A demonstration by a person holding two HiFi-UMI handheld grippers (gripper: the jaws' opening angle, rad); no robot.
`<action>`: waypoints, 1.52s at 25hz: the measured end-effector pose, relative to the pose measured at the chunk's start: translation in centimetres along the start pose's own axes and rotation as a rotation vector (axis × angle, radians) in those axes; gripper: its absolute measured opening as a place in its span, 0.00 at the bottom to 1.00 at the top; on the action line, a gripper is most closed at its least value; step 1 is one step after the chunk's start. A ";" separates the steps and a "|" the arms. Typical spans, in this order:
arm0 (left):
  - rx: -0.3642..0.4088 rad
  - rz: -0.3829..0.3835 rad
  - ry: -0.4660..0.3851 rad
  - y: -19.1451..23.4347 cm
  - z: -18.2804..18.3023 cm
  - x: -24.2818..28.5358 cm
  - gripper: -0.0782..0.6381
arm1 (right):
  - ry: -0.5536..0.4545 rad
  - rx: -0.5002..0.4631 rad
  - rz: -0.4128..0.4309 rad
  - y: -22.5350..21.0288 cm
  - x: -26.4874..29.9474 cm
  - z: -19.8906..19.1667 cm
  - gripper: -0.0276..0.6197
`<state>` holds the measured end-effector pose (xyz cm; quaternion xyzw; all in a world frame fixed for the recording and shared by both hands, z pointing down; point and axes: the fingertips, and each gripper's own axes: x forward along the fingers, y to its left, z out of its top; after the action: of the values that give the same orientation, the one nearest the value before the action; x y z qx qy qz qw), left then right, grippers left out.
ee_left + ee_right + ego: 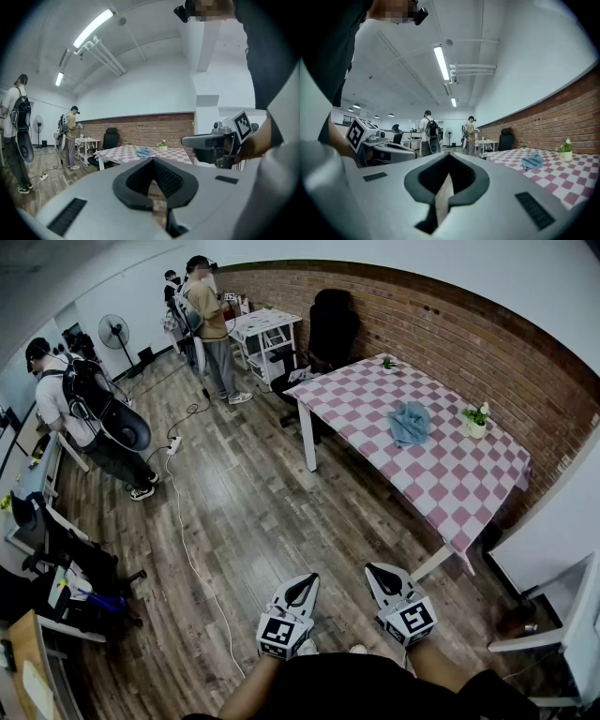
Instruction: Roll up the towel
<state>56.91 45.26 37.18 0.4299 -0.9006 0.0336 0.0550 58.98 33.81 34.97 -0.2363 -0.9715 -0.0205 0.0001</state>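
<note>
**Room and furnishings.** We see a dark wood-plank floor [253, 512] running the length of the room. Ahead and to the right of the right gripper [373, 568] stands the desk [450, 474], covered in a pink-and-white checked cloth and set beside a red brick wall [469, 343]. Beyond the desk are a black office chair [333, 329] and a small white table [267, 329]. Far ahead of the left gripper [309, 579], a pedestal fan [114, 331] stands before a white wall [131, 296]. A white cable [183, 531] trails over the floor to that gripper's left. Long tube lamps [440, 58] light the white ceiling [408, 51].
</note>
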 end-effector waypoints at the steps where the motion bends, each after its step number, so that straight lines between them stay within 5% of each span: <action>1: -0.006 -0.006 -0.003 0.0 0.1 0.1 0.11 | -0.002 0.000 -0.006 -0.1 0.1 0.2 0.04; 14: -0.023 -0.048 -0.017 -0.2 0.7 1.3 0.11 | 0.004 0.003 -0.053 -0.7 0.4 -0.2 0.04; 23: -0.025 -0.020 -0.026 3.5 0.6 1.8 0.11 | -0.027 0.009 -0.086 -1.0 3.3 0.0 0.04; 26: -0.036 0.018 -0.033 6.0 0.3 1.7 0.11 | -0.025 0.005 -0.087 -0.8 5.1 0.0 0.27; 27: -0.045 0.025 -0.034 6.8 0.3 1.6 0.15 | -0.021 0.009 -0.093 -0.8 5.7 -0.1 0.36; 34: -0.084 0.071 -0.050 11.9 0.0 2.4 0.90 | -0.031 -0.023 -0.177 -1.9 9.5 -0.4 0.86; 38: -0.070 0.070 -0.046 14.2 -0.4 2.8 0.94 | -0.040 -0.053 -0.219 -2.2 11.3 -0.1 0.96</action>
<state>44.09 52.07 37.77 0.3968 -0.9166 -0.0061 0.0481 47.90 37.04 35.06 -0.1292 -0.9904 -0.0416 -0.0276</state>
